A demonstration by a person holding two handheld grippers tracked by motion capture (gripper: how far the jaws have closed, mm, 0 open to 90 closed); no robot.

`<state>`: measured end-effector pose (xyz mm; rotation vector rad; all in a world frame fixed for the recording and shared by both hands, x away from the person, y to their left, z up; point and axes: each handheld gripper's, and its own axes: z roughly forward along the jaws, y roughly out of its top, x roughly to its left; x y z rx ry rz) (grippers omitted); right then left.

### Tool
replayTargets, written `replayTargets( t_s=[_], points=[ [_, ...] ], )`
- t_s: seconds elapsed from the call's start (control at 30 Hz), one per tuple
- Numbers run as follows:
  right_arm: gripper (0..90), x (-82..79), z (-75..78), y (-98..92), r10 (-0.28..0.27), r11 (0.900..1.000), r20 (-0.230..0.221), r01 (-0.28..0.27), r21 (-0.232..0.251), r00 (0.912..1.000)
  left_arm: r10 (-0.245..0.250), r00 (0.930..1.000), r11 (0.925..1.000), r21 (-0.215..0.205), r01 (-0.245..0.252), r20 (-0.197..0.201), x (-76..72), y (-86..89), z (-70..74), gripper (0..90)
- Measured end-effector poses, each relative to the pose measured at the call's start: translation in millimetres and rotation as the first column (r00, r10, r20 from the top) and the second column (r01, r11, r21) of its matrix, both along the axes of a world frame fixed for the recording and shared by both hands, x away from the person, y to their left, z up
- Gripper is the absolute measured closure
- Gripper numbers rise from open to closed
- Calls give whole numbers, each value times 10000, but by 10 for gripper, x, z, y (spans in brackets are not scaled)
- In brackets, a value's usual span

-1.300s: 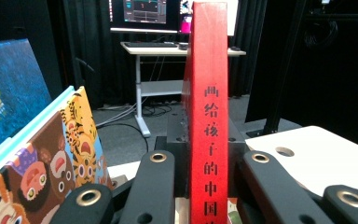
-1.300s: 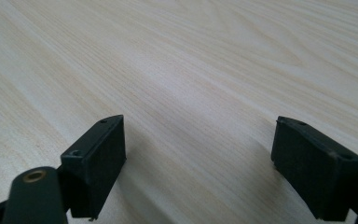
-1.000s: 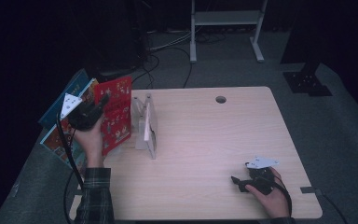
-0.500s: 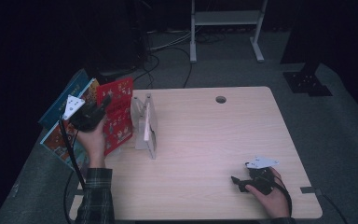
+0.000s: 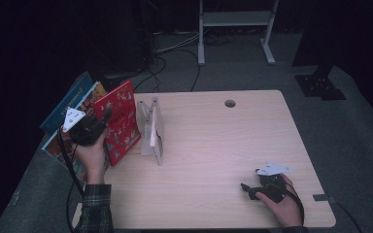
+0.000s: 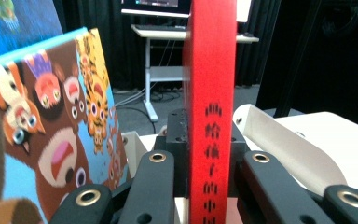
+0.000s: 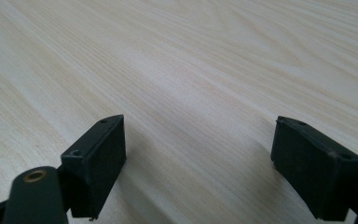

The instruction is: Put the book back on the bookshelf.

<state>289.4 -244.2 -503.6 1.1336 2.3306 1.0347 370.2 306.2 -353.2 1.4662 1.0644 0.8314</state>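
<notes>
- Left gripper (image 5: 102,124) clenched on the spine of a red book (image 5: 121,121), jaws pressing either side of it, seen close in the left gripper view (image 6: 209,116).
- Red book held upright at the table's left edge, just left of a white book stand (image 5: 151,131) and apart from it by a narrow gap.
- Behind the red book, leaning: an animal picture book (image 6: 60,116) and a blue book (image 5: 68,104).
- Right gripper (image 5: 246,188) resting low over the wooden table (image 5: 223,145) near its front right corner, jaws released and wide apart, bare wood between them (image 7: 198,154).
</notes>
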Motion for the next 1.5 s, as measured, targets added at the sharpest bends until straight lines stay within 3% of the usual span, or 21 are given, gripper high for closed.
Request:
replayTargets(
  t_s=[0.2, 0.47, 0.7, 0.93, 1.13, 1.5],
  points=[
    [168, -1, 1, 0, -3, 10000, -19, 3, -1, 10000, 56, 9993, 9994, 329, -44, -369, 0, -65, -63, 794],
    [168, 1, 1, -2, 31, 10000, -18, -31, 12, 10000, 132, 9971, 9994, 336, -107, -747, -56, -37, -138, 789],
    [168, 1, 1, -3, 34, 10000, -17, -34, 7, 10000, 155, 9969, 9995, 274, -135, -767, -86, -37, -147, 766],
    [168, 1, 1, -3, 34, 10000, -18, -34, 12, 10000, 129, 9978, 9998, 124, -121, -655, -177, -16, -114, 592],
    [168, 1, 0, -3, 38, 10000, -13, -38, 8, 10000, 401, 9982, 9985, 394, -384, -440, -304, -49, -47, 427],
    [168, 1, 0, -3, 39, 10000, -12, -39, 6, 10000, 727, 9958, 9965, 462, -701, -561, -529, -56, -29, 182]
  ],
)
